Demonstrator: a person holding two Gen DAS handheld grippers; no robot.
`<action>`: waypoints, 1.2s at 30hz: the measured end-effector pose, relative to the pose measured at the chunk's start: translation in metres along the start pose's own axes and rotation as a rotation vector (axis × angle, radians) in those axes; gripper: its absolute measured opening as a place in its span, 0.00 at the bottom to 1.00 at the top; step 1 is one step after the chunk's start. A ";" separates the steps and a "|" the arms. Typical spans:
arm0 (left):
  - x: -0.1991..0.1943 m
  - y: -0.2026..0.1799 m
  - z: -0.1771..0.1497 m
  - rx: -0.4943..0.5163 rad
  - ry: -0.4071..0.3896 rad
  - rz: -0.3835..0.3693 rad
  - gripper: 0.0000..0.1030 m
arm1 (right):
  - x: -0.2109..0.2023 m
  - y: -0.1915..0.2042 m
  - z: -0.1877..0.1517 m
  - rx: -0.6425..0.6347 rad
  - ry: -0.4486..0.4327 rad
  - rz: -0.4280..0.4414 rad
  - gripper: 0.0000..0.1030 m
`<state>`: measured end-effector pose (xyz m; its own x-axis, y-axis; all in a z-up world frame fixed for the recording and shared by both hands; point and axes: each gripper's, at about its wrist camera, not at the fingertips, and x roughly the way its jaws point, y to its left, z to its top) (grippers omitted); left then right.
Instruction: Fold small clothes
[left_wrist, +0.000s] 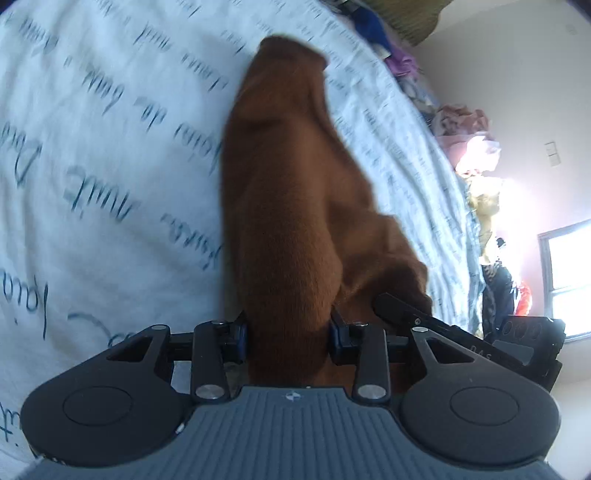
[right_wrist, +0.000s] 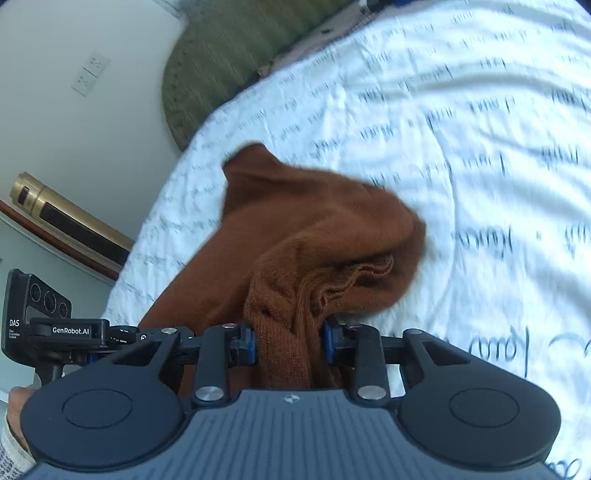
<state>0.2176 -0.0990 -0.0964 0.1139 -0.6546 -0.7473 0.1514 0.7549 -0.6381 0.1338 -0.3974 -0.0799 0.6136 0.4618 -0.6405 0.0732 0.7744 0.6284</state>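
Script-printed bedsheet (left_wrist: 110, 147) blurred, brown garment (left_wrist: 280, 184) bunched, hem hidden between both tongs

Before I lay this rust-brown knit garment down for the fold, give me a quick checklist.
1. Left gripper on the rust-brown knit garment: ok, cloth bunched between its blue pads.
2. Right gripper on the garment: ok, cloth and a hem sit between its pads.
3. Both grippers side by side: ok, each shows in the other's view.
4. Garment spread flat: not ok, bunched and draped.
5. White bedsheet with dark script free under the garment: ok nearby.
6. Which edges are held: cannot tell, the frames are blurred.
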 end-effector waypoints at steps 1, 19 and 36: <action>0.003 0.011 -0.006 -0.030 -0.016 -0.034 0.45 | 0.005 -0.006 -0.008 0.005 0.007 0.001 0.50; -0.025 0.028 -0.038 -0.052 0.000 -0.091 0.16 | -0.040 0.002 -0.073 -0.106 -0.059 0.018 0.19; -0.085 0.055 -0.139 0.011 0.016 -0.045 0.03 | -0.082 -0.006 -0.158 -0.027 -0.079 0.018 0.67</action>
<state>0.0797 0.0037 -0.0939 0.0912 -0.6871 -0.7208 0.1671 0.7242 -0.6691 -0.0411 -0.3717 -0.1012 0.6746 0.4409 -0.5920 0.0415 0.7781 0.6268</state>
